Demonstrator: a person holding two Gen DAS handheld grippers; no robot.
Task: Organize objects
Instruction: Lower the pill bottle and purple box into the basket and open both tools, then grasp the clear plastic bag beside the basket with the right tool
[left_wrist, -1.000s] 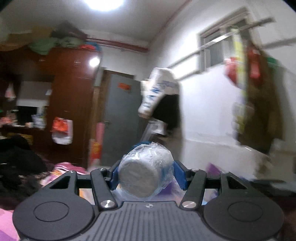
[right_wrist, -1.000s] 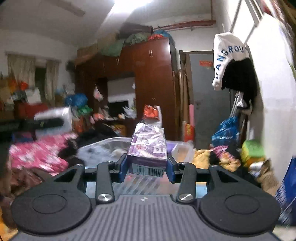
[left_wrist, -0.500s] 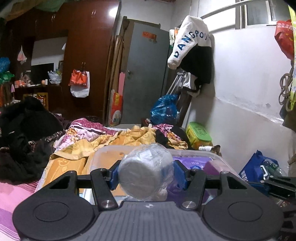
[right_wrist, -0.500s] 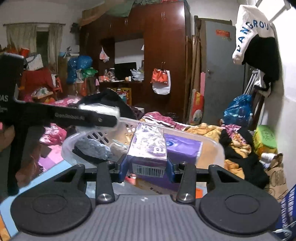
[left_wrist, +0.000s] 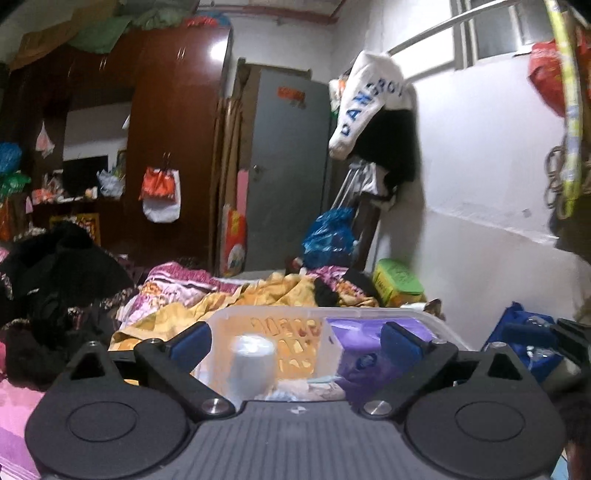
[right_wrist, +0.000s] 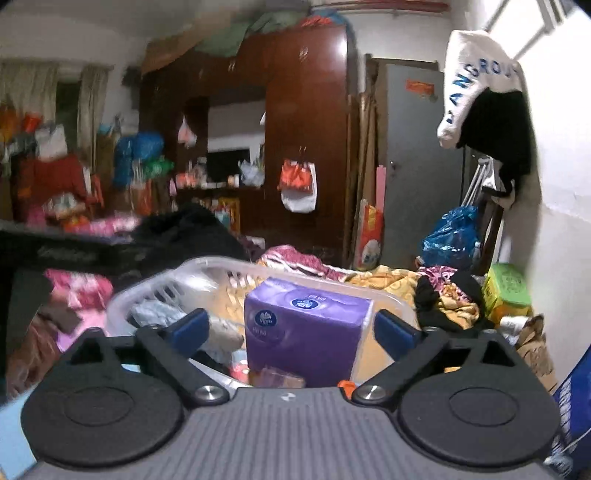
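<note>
**Both grippers spread wide over the basket**

Left wrist view: dark red wardrobe (left_wrist: 173, 147) fills the upper left, a grey door (left_wrist: 288, 166) sits centre, a white wall runs right. Rumpled yellow bedding (left_wrist: 258, 299) lies mid-frame. Low centre, a translucent plastic basket (left_wrist: 236, 317) holds a blurred, wrapped white roll (left_wrist: 251, 365) and a glossy purple tissue pack (left_wrist: 369, 332). The left gripper (left_wrist: 295, 338) has its blue-padded jaws far apart — empty, touching nothing.

Right wrist view: the slatted basket (right_wrist: 155, 288) sits lower centre, the boxy tissue pack (right_wrist: 306, 328) standing inside. The right gripper (right_wrist: 291, 326) is likewise spread wide — its pads clear of the pack.
</note>
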